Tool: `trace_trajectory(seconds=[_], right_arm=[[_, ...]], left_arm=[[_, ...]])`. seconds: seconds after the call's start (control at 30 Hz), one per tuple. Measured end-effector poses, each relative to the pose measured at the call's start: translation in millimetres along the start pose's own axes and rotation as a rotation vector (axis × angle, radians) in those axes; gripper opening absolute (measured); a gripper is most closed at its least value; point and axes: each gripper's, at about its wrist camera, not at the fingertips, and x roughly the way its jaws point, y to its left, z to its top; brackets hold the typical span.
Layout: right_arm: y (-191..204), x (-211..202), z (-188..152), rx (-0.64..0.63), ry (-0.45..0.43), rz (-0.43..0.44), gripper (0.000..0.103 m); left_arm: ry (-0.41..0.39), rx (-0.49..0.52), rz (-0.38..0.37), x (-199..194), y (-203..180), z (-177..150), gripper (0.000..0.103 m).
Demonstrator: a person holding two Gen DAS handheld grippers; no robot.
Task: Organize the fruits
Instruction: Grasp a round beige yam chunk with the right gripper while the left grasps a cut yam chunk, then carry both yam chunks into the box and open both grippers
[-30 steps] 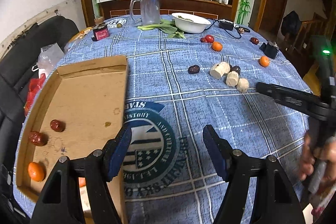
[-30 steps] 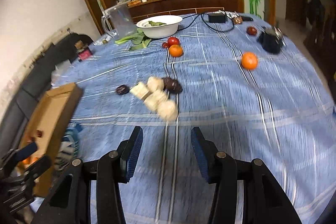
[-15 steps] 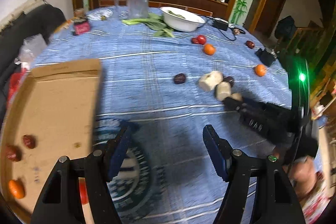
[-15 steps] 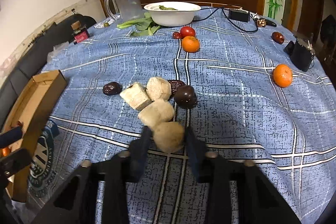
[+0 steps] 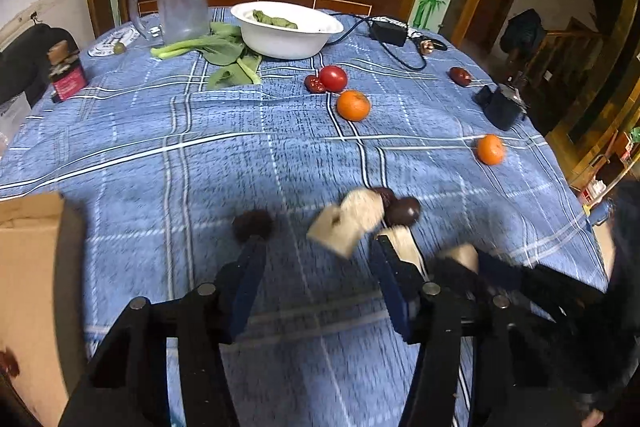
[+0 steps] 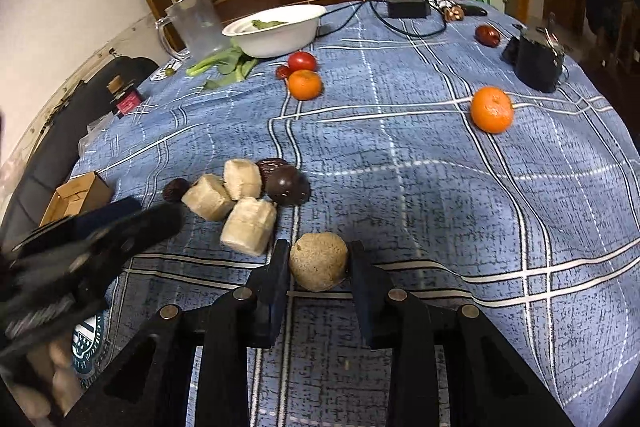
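My right gripper (image 6: 319, 259) is shut on a round beige fruit (image 6: 318, 261) on the blue checked tablecloth (image 6: 400, 187). Just beyond lie three pale cut pieces (image 6: 248, 225), a dark round fruit (image 6: 286, 185) and dark dates (image 6: 176, 188). My left gripper (image 5: 316, 247) is open and empty, its fingers either side of a pale piece (image 5: 346, 223), with a dark date (image 5: 252, 223) at the left fingertip. Two tangerines (image 5: 353, 105) (image 5: 490, 149) and a tomato (image 5: 333, 78) lie farther back. The cardboard tray (image 5: 28, 267) is at the left.
A white bowl (image 5: 286, 31), leafy greens (image 5: 224, 53), a clear jug (image 5: 180, 5), a small jar (image 5: 68, 75), a charger with cable (image 5: 388, 31) and a black object (image 5: 502, 105) stand toward the far side. The table edge drops away at the right.
My right gripper has moved forward and closed on the round beige fruit. My left gripper has swung right from the tray toward the pale pieces, still open.
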Motion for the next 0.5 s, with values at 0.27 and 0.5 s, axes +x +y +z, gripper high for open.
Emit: trace_trajectory(seconds=[0.27,0.5], right_arm=[[-3,-1,1,0.013,0.001,0.002,0.031],[-4,-3,1,0.018,-0.010,0.012,0.031]], left_arm=[[0.009,0.099,0.001,30,-12,0,0.044],[0.005,0.125,0.014,18,-22,-9,0.030]])
